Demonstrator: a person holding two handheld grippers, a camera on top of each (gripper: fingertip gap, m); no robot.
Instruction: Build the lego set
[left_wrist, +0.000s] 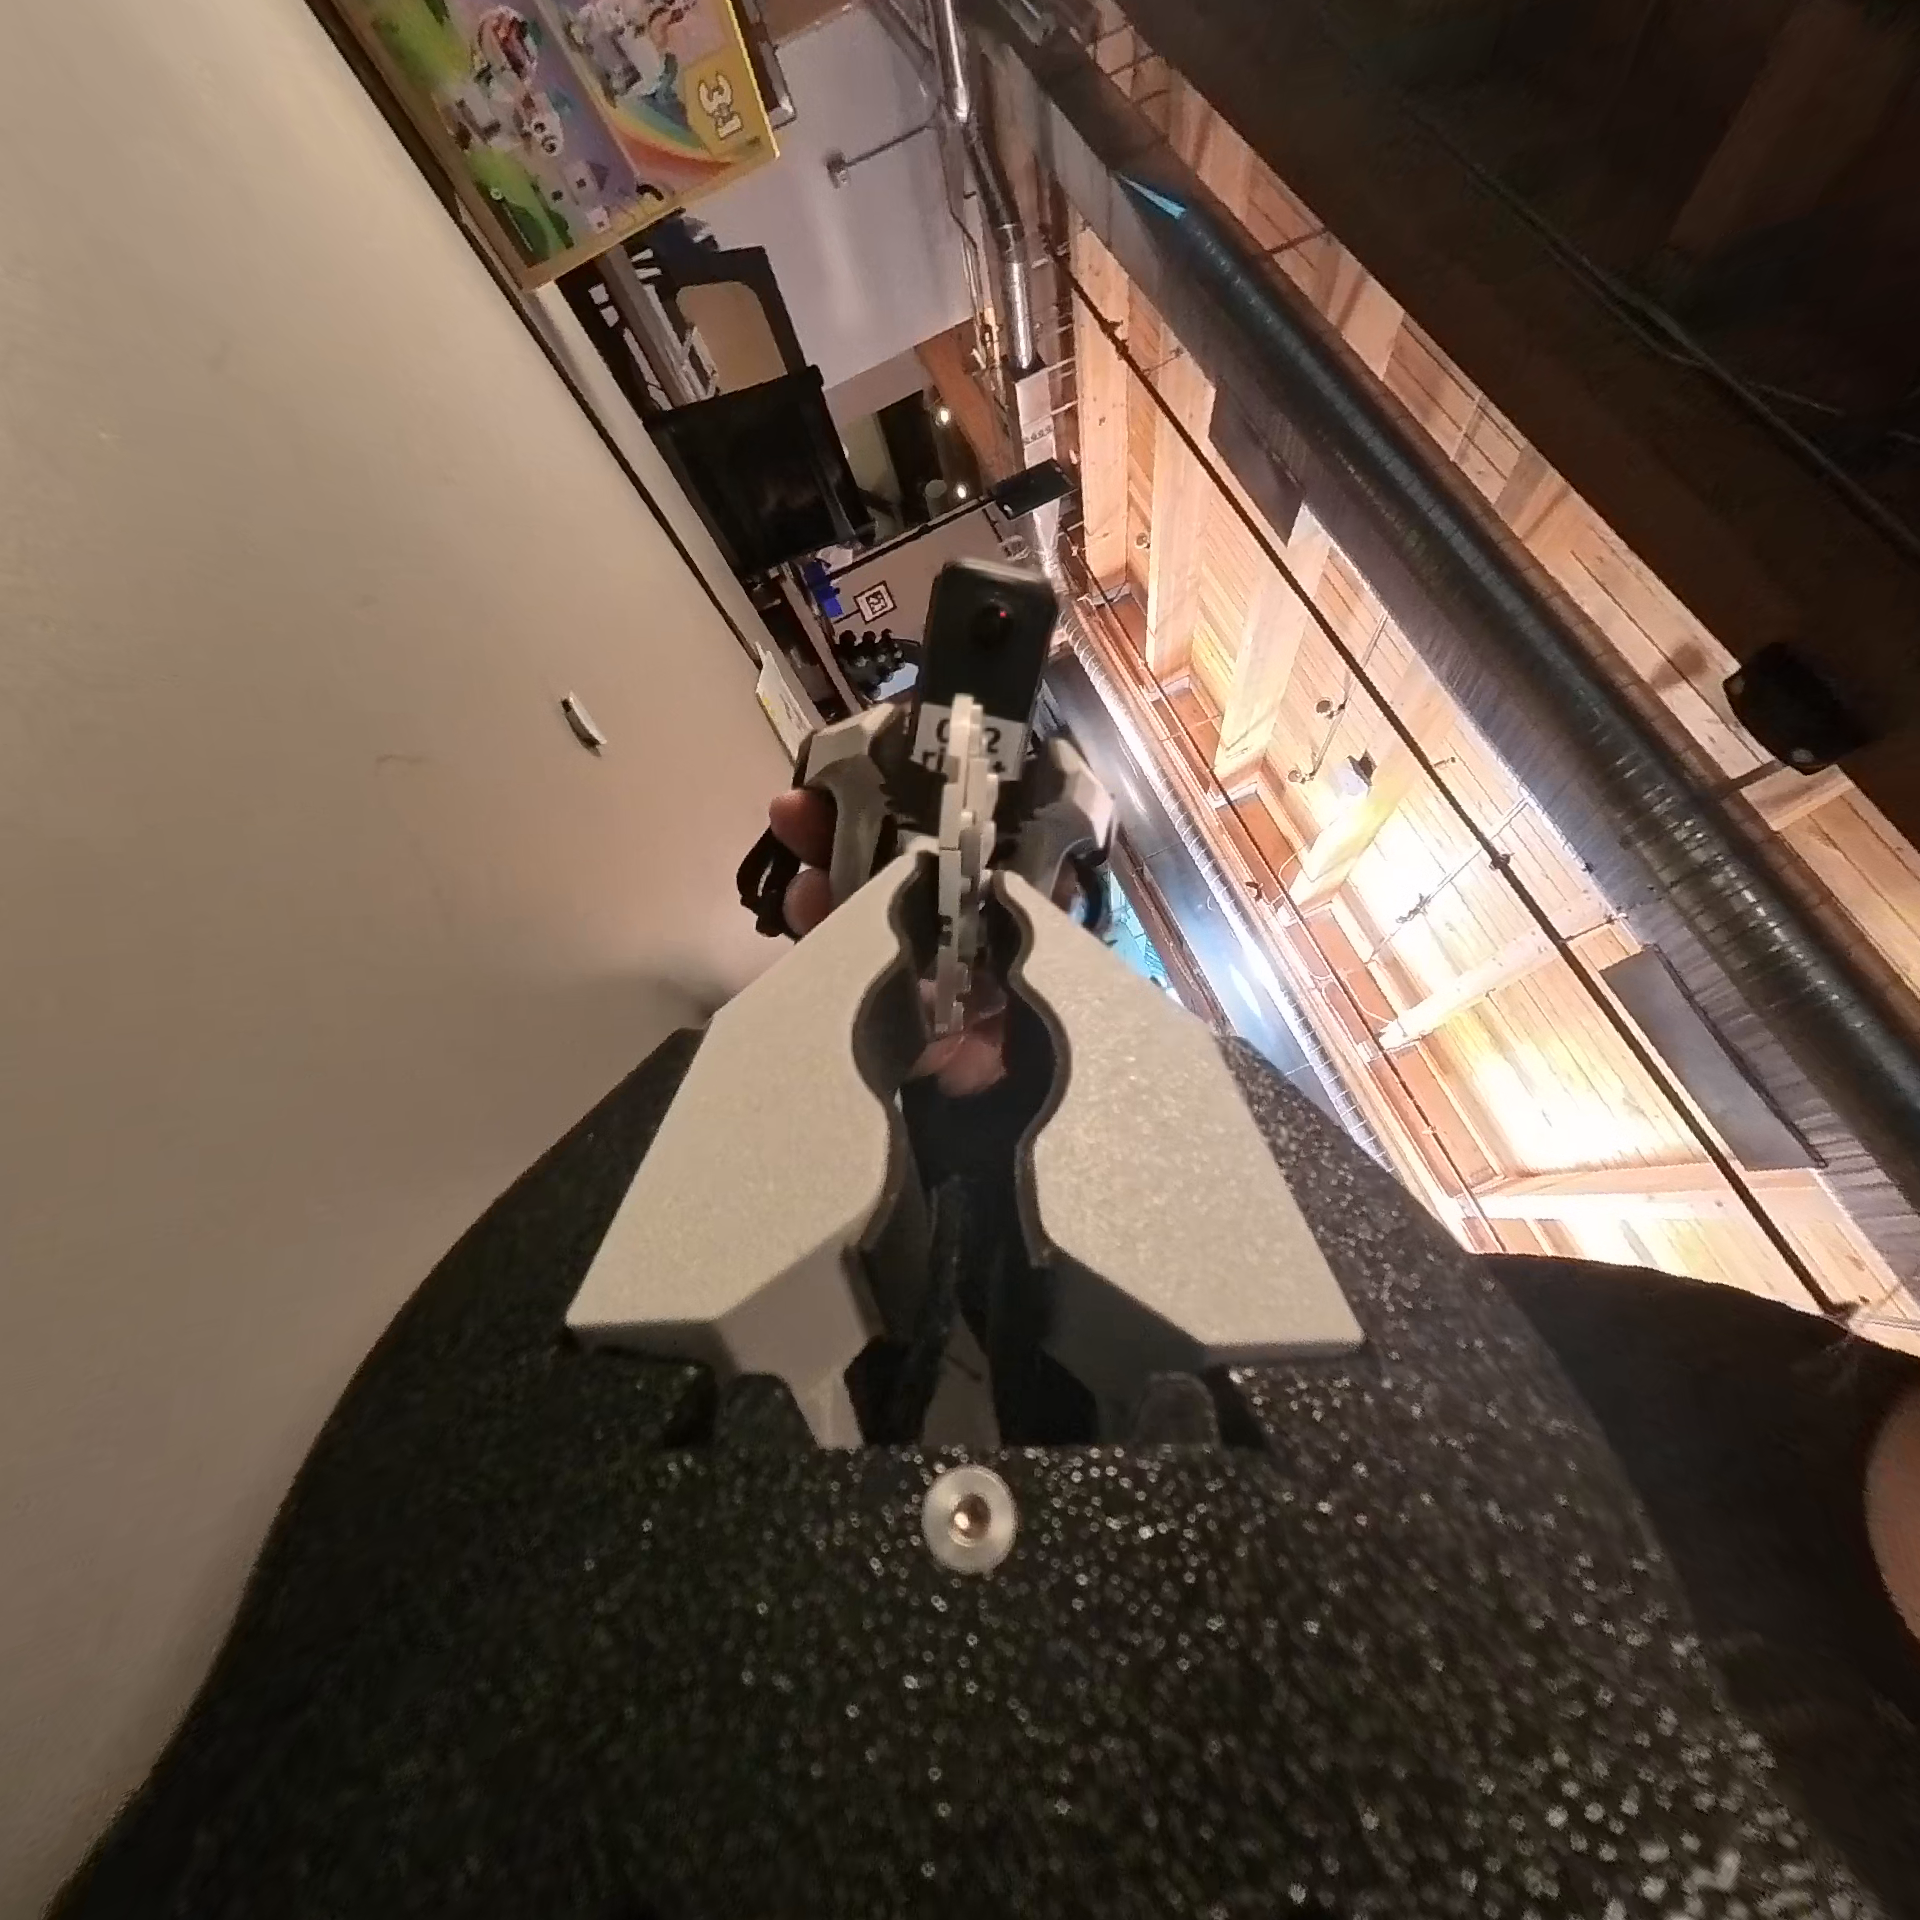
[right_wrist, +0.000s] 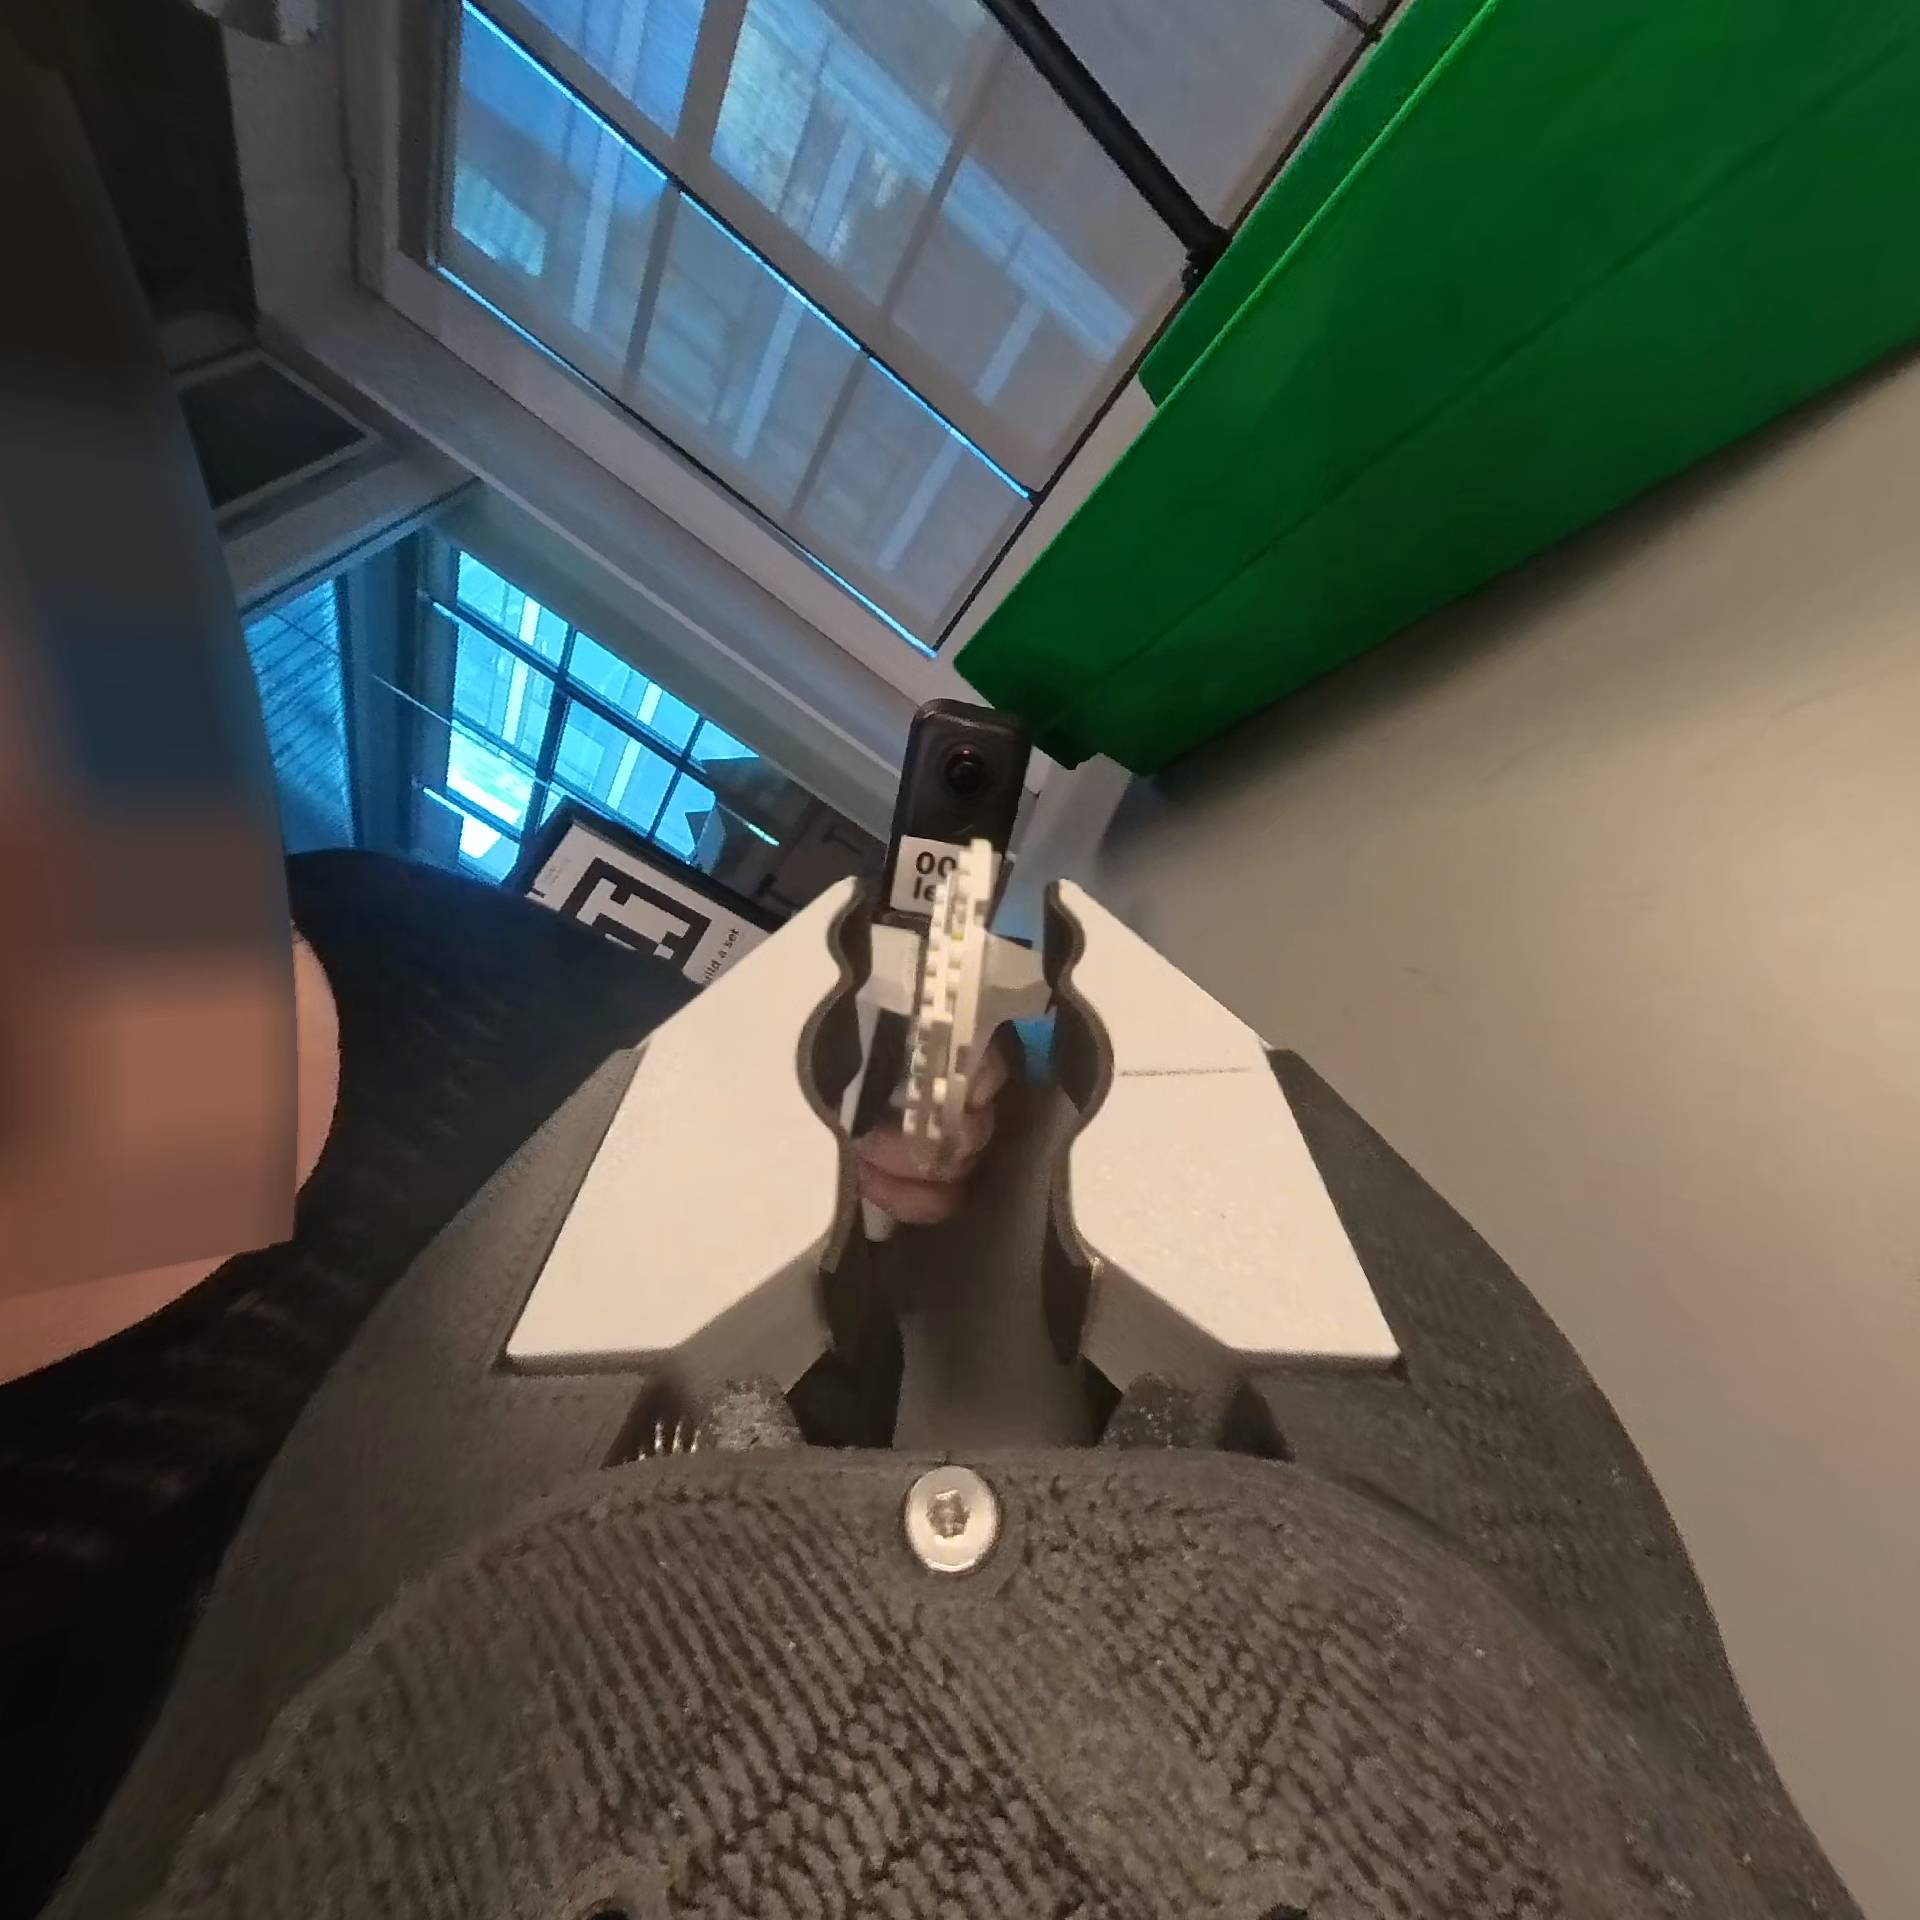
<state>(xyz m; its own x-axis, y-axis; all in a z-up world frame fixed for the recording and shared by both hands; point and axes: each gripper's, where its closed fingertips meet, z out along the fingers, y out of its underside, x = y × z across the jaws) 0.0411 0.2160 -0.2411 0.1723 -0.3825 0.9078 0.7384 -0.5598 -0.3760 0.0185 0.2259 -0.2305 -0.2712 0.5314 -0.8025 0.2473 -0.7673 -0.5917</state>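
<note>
We find a printed white sticker (right_wrist: 923, 869) on each black camera (right_wrist: 961, 774), half hidden by the white brick strip (right_wrist: 951, 997). The colourful cardboard toy box (left_wrist: 582, 125) and the black-and-white marker card (right_wrist: 634, 914) carry print.

The left gripper (left_wrist: 956, 883) fills the centre of the left wrist view, its grey fingers (left_wrist: 790, 1091) nearly together and clamped. The right gripper (right_wrist: 956, 935) sits at the centre of the right wrist view, its fingers (right_wrist: 727, 1143) parted with a clear gap at the tips. The two grippers face each other, tip to tip. A hand (left_wrist: 795, 842) grips the far gripper's handle.
</note>
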